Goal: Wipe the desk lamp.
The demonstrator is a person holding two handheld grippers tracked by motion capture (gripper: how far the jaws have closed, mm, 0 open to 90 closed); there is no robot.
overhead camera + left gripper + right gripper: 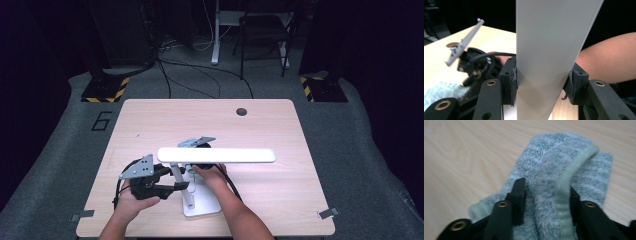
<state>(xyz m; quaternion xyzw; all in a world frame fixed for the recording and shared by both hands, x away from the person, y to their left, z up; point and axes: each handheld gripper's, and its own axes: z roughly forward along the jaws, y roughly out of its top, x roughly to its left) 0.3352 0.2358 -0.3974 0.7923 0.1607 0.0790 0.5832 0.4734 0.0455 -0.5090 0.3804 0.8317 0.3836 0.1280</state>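
Note:
A white desk lamp stands near the table's front edge, with a lit bar head (216, 155) over a flat base (202, 202). My left gripper (541, 82) is shut on the lamp's flat white stem (546, 50), and its pads press on both edges. In the high view this left gripper (182, 186) comes at the stem from the left. A fluffy grey-green cloth (579, 162) lies on the wood. My right gripper (546, 195) is shut on a raised fold of it. Its grey plate (196, 142) shows behind the lamp head.
The wooden table (280, 200) has a round cable hole (241, 111) at its far side. Both forearms come in at the front edge, the right one (604, 60) close beside the stem. Beyond the table are a chair (262, 30) and floor cables.

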